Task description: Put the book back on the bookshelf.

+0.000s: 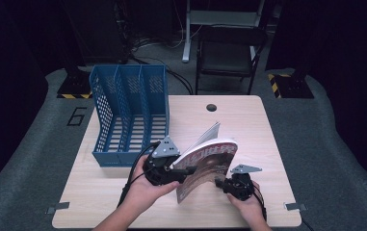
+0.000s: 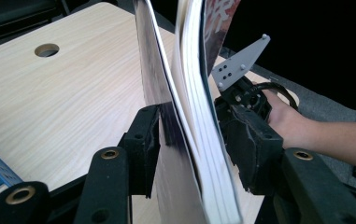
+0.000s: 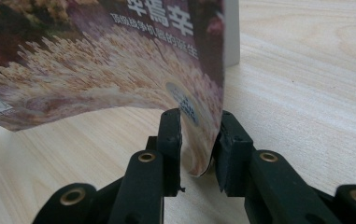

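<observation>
Wooden table (image 1: 248, 125): both tongs (image 1: 187, 169) (image 1: 221, 183) clamp a magazine (image 1: 210, 166) with Chinese cover lettering, barcode visible

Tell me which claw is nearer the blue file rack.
Left. The left claw grips the magazine just in front of the rack; the right claw holds the magazine's far side.

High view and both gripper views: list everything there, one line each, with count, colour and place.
Magazine: one, reddish-brown cover, raised off the near table between both grippers, pages fanning.
File rack: one, blue, three slots, far left of table.
Table: one, light wood, round hole near far edge.
Folding chair: one, dark, beyond the table.
Left gripper: one, black, clamped on the magazine's edge.
Right gripper: one, black, jaws around the cover's curled lower corner.
Hands: two, at the near edge.
</observation>
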